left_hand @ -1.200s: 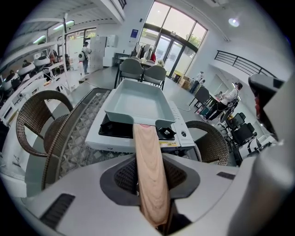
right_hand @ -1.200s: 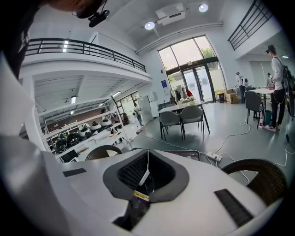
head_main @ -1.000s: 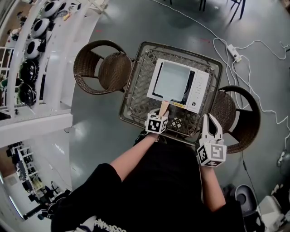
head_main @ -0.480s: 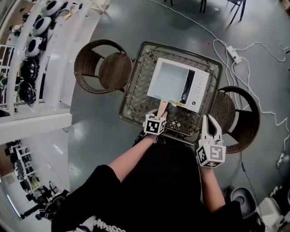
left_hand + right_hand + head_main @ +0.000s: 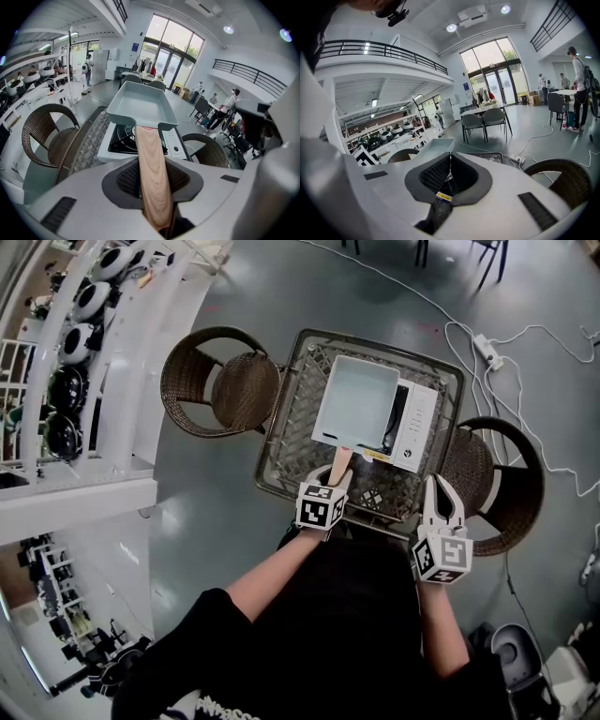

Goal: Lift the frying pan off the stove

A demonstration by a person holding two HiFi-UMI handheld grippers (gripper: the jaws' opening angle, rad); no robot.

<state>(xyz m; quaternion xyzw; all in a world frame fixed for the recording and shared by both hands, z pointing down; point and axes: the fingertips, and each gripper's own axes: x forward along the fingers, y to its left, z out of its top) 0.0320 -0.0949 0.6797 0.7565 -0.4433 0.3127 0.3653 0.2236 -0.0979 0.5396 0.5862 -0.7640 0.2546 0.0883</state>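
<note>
A square pale grey frying pan (image 5: 356,401) with a wooden handle (image 5: 339,463) hangs over the white one-burner stove (image 5: 417,427). My left gripper (image 5: 336,480) is shut on that handle. In the left gripper view the handle (image 5: 150,164) runs between the pads of the left gripper (image 5: 152,187), and the pan (image 5: 140,105) floats above the black burner (image 5: 123,140). My right gripper (image 5: 441,487) stays at the table's near right edge. Its jaws meet in the right gripper view (image 5: 449,174) with nothing between them.
The stove stands on a square wicker table (image 5: 281,427) with a raised rim. A wicker chair (image 5: 220,381) stands at its left and another (image 5: 511,474) at its right. White shelving with pots (image 5: 66,343) fills the far left. Cables (image 5: 525,343) lie on the grey floor.
The pan has shifted a little up and left relative to the stove, and more of the dark burner shows beside it. The right gripper has hardly moved.
</note>
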